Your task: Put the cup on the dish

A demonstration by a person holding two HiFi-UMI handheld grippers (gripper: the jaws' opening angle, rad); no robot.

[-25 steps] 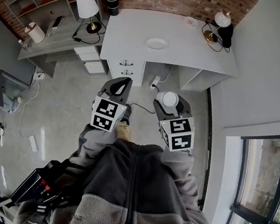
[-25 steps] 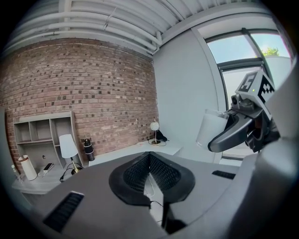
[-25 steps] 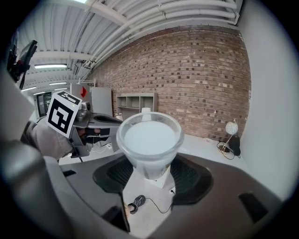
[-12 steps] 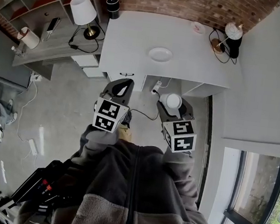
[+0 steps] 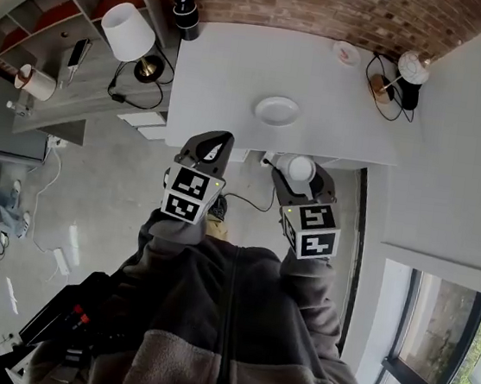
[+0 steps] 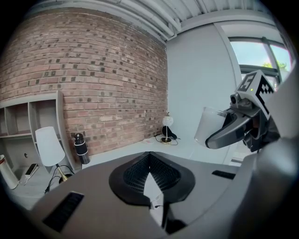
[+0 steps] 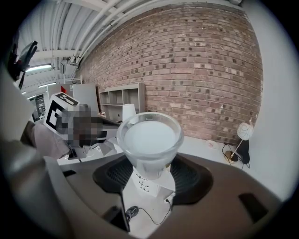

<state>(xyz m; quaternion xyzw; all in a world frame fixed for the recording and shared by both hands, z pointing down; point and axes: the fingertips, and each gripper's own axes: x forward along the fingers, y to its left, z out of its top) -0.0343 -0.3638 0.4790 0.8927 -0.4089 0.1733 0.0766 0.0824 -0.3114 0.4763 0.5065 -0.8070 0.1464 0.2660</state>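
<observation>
A white dish (image 5: pixel 277 110) lies near the front middle of the white desk (image 5: pixel 229 72). My right gripper (image 5: pixel 301 166) hangs just short of the desk's front edge, shut on a translucent white cup (image 5: pixel 301 169). In the right gripper view the upright cup (image 7: pixel 149 137) fills the space between the jaws of the right gripper (image 7: pixel 149 164) and hides the dish. My left gripper (image 5: pixel 213 140) hovers beside it, shut and holding nothing. In the left gripper view the left gripper (image 6: pixel 149 156) has its pads together, and the cup (image 6: pixel 208 125) shows at the right.
On the desk stand a black bottle (image 5: pixel 186 11) at the back left, a small pink dish (image 5: pixel 345 52) and a globe lamp (image 5: pixel 409 73) at the back right. A white-shaded lamp (image 5: pixel 125 34) stands on the lower shelf unit at left. A window lies at right.
The desk and dish have drawn nearer to both grippers as the person stepped forward. The right gripper still holds the cup, and the left stays shut.
</observation>
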